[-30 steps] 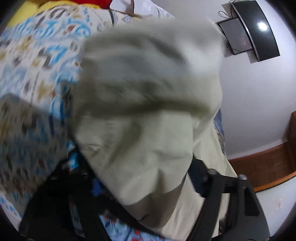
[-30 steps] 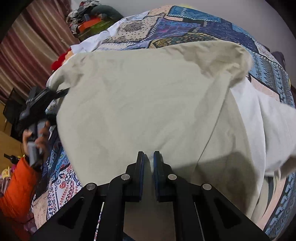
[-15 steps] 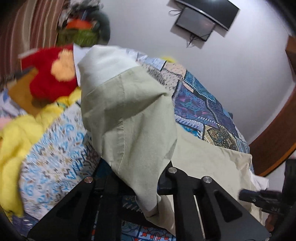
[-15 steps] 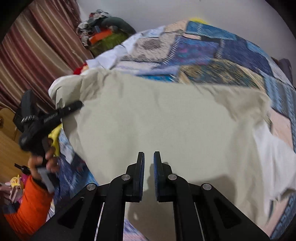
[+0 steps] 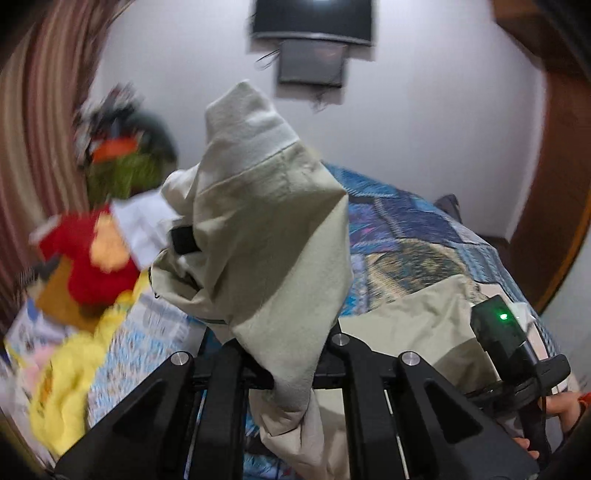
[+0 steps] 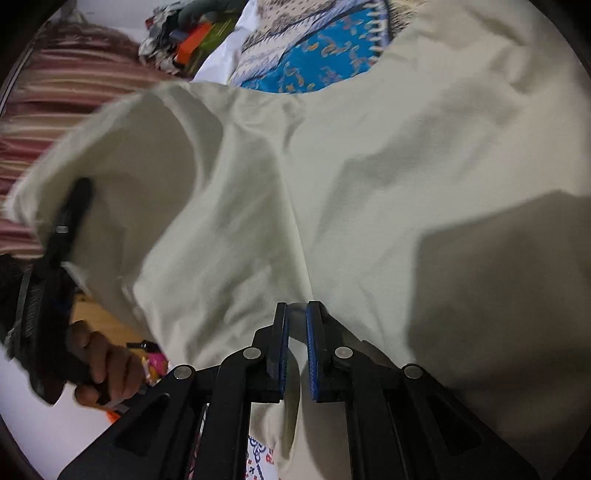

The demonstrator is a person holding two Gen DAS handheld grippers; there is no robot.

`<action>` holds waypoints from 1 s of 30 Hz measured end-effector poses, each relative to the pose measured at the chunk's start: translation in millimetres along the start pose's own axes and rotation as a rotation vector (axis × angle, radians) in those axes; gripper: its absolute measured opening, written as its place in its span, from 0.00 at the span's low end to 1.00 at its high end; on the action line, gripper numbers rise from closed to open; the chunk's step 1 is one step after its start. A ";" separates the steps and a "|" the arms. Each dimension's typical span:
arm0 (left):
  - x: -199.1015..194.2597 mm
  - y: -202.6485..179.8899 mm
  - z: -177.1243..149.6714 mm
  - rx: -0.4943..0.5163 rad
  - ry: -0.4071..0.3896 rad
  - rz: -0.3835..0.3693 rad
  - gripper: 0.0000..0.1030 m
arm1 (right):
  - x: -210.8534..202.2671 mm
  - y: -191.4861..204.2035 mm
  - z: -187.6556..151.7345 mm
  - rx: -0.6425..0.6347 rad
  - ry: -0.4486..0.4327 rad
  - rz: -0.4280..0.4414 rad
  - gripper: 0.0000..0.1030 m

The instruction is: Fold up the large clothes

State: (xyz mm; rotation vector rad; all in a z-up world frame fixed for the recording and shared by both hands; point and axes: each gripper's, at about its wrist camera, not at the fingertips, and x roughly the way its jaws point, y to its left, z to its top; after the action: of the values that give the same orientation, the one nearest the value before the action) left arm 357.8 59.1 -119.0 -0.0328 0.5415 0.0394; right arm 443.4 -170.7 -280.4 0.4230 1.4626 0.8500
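Note:
A large pale beige garment (image 5: 273,236) is held up over the bed. My left gripper (image 5: 284,369) is shut on one bunched edge of it; the cloth drapes over and hides the fingertips. In the right wrist view the garment (image 6: 369,177) fills most of the frame. My right gripper (image 6: 295,325) is shut on its near edge, a thin fold of cloth between the blue pads. The left gripper (image 6: 70,221) shows at the far left of that view under the cloth. The right gripper's body (image 5: 506,339) shows at the lower right of the left wrist view.
A bed with a blue patchwork quilt (image 5: 406,236) lies under the garment. A red and yellow soft toy (image 5: 92,254) and yellow cloth (image 5: 70,376) lie at the left. Clothes are piled (image 5: 125,147) by a striped curtain. A TV (image 5: 314,18) hangs on the wall.
The left gripper has swung up and round with the garment, now facing the wall and TV. The right gripper has moved closer, so the garment fills its view.

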 end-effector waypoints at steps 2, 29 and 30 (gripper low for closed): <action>-7.5 -25.3 10.4 0.071 -0.035 -0.026 0.07 | -15.5 4.3 -7.6 -0.017 -0.034 -0.070 0.04; -16.5 -241.9 -99.1 0.593 0.335 -0.520 0.14 | -312.2 30.2 -174.5 -0.184 -0.714 -0.546 0.05; -18.0 -237.0 -95.8 0.580 0.338 -0.515 0.16 | -306.3 32.2 -167.8 -0.189 -0.698 -0.508 0.05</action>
State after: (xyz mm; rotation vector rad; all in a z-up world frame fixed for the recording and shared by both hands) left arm 304.0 -182.1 -186.8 0.3936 0.8513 -0.6349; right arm 305.3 -410.1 -64.5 0.1593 0.7736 0.3620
